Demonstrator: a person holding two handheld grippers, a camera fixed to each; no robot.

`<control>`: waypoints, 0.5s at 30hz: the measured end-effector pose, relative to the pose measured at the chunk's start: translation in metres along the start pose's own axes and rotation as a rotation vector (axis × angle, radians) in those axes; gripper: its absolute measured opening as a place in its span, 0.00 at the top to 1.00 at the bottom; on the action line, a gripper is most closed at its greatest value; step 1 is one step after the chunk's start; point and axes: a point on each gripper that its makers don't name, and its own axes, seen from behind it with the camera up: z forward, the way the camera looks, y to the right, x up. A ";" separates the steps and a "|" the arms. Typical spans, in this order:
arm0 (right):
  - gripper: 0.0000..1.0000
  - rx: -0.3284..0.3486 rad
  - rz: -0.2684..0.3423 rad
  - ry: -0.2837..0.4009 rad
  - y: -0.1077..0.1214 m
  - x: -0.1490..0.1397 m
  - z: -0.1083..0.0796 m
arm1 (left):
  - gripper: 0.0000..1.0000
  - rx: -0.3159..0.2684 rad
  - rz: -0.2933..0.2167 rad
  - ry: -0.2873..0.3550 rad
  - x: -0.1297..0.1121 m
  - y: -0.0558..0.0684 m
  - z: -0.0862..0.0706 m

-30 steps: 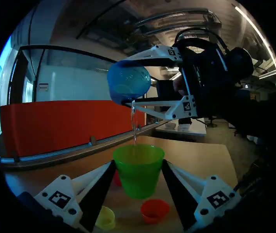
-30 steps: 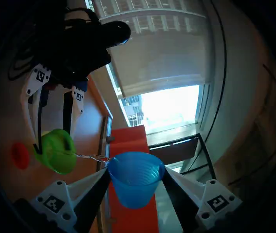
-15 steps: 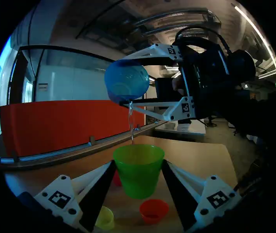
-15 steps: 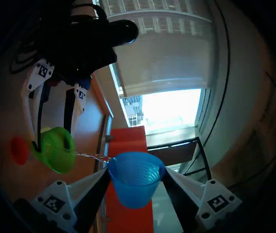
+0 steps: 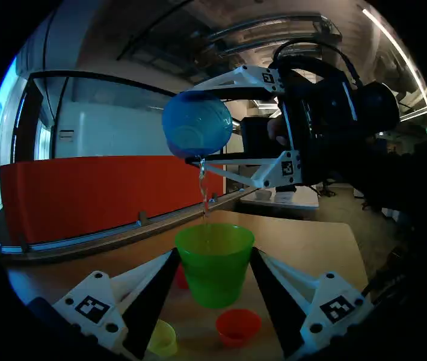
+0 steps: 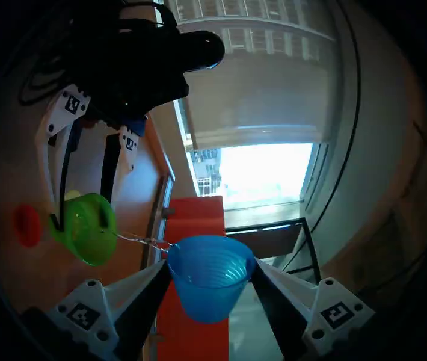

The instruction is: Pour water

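Left gripper (image 5: 213, 256) pinches the upright green plastic cup (image 5: 215, 274) as receiver; at 12 o'clock the right gripper (image 5: 193, 127) clamps the tipped translucent blue plastic cup (image 5: 196, 119), rim lowest, so the thin water stream (image 5: 202, 186) drops inside.

No legible words, brands or numbers. Square black-white coded markers (image 5: 91, 308) on left gripper (image 5: 213, 256) fingers, 7 and 5 o'clock in left gripper view; same kind on right gripper (image 5: 194, 126), 1 to 2 o'clock. Patterns only, no letters. Right gripper view: same markers at 7, 5, 10 o'clock. Small pale wall plate (image 5: 66, 135), 9 o'clock in left gripper view: too small to read.
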 end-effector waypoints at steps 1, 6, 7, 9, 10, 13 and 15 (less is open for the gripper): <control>0.08 0.002 -0.005 -0.001 -0.001 0.000 0.000 | 0.15 -0.001 0.000 0.000 0.000 0.000 0.000; 0.08 0.005 -0.024 -0.001 -0.002 0.002 -0.001 | 0.15 -0.004 0.000 -0.001 0.001 0.001 0.000; 0.08 0.003 -0.030 -0.002 -0.001 0.002 -0.002 | 0.15 -0.004 0.000 0.000 0.002 0.001 0.000; 0.09 0.000 -0.041 -0.004 0.000 0.002 -0.002 | 0.15 -0.004 0.000 0.001 0.002 0.001 0.000; 0.09 -0.001 -0.046 -0.005 0.000 0.002 -0.002 | 0.15 -0.004 0.000 0.002 0.002 0.001 0.000; 0.08 -0.004 -0.060 -0.005 0.002 0.003 -0.002 | 0.15 -0.004 0.000 0.002 0.002 0.001 0.000; 0.08 -0.006 -0.068 -0.005 0.003 0.004 -0.002 | 0.15 -0.003 0.001 0.002 0.002 0.002 0.000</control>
